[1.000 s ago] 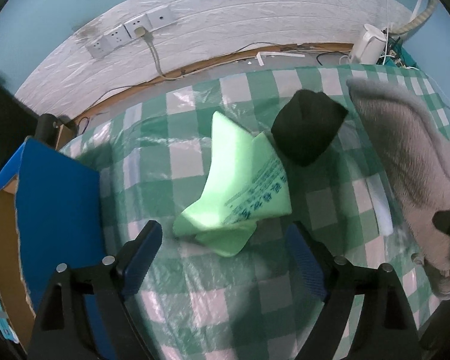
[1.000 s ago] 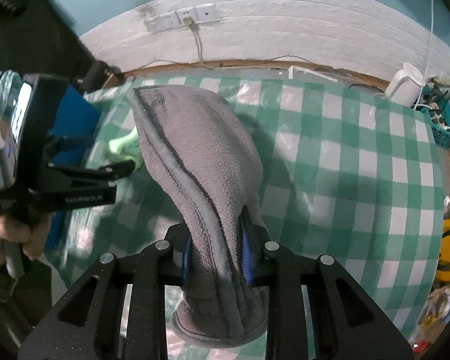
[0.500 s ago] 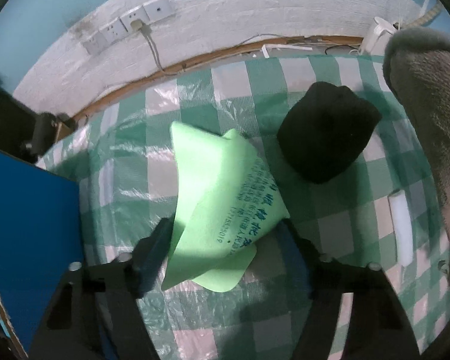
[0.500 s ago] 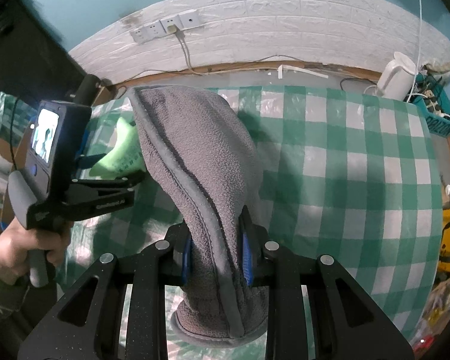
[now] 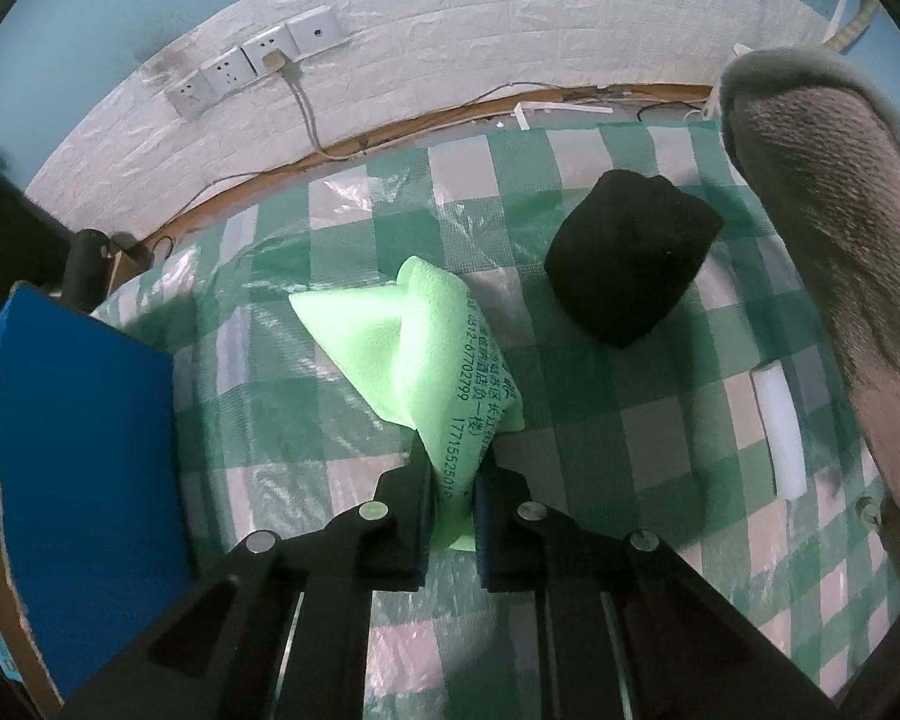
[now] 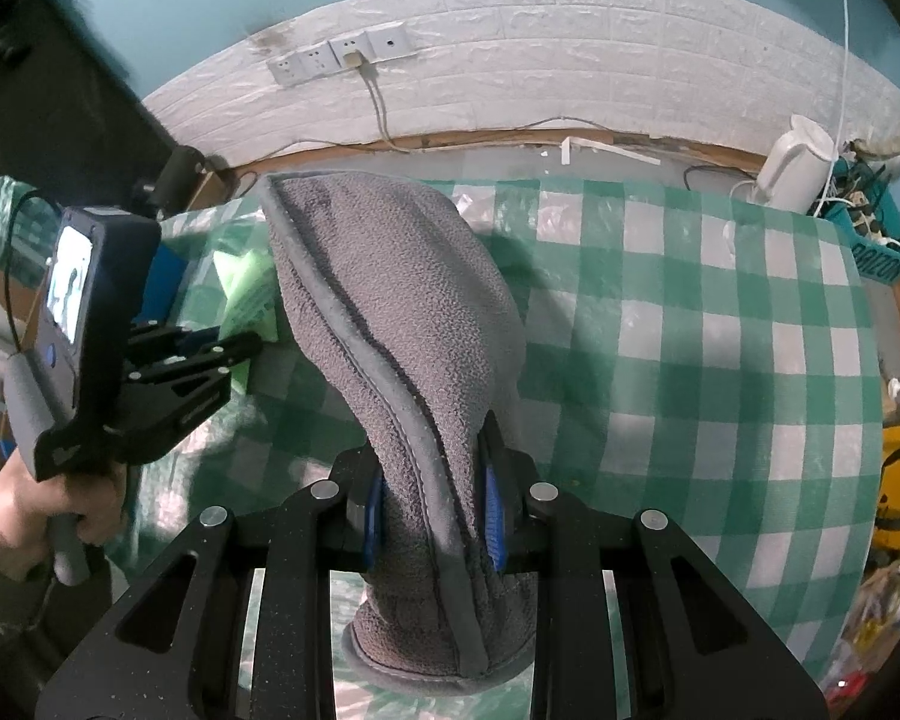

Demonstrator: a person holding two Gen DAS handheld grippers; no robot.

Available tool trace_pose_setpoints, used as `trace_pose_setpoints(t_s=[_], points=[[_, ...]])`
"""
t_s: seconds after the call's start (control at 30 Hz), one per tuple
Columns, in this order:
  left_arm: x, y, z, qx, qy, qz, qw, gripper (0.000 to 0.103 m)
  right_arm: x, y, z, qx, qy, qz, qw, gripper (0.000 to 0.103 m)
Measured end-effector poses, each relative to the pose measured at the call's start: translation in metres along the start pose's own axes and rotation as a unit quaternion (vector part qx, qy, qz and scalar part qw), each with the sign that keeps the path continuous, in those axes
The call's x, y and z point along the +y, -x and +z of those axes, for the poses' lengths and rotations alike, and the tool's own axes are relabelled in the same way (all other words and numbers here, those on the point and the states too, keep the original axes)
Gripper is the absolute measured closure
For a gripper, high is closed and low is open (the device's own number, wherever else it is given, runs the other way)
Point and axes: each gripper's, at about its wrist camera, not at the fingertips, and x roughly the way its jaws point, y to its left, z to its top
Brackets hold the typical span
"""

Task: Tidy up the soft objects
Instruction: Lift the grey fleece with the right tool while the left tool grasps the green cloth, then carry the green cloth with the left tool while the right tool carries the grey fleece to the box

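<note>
A table [image 5: 354, 468] carries everything, covered by a green-and-white checked cloth [image 6: 720, 372] under a clear, crinkled plastic sheet. On it lies a light green cloth [image 5: 390, 348] printed with dark characters, its near corner pulled up off the surface. Just beyond it to the right sits a black bundle [image 5: 630, 264], apart from the green one. Nearer the right edge rests a small white strip [image 5: 780, 426], lying flat.

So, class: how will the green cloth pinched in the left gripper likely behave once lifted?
The green cloth probably flops: it already creases and bunches between the left gripper. It looks thin, so likely light. Held by one end, the rest should dangle.
</note>
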Motion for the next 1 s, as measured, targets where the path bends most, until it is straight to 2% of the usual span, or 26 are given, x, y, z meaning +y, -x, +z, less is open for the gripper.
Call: trace_pose_setpoints(t_s=[0.57,1.0], points=[[0.001,0.049,-0.025,-0.028,-0.010,0.009,0.9995,0.092,0.019,0.020,0.001,-0.016,0.017,0.000,1.000,0.079],[0.022,0.099,-0.044,-0.067,0.006,0.014,0.9977,0.092,0.036,0.032,0.002,-0.027,0.035,0.009,0.999,0.079]])
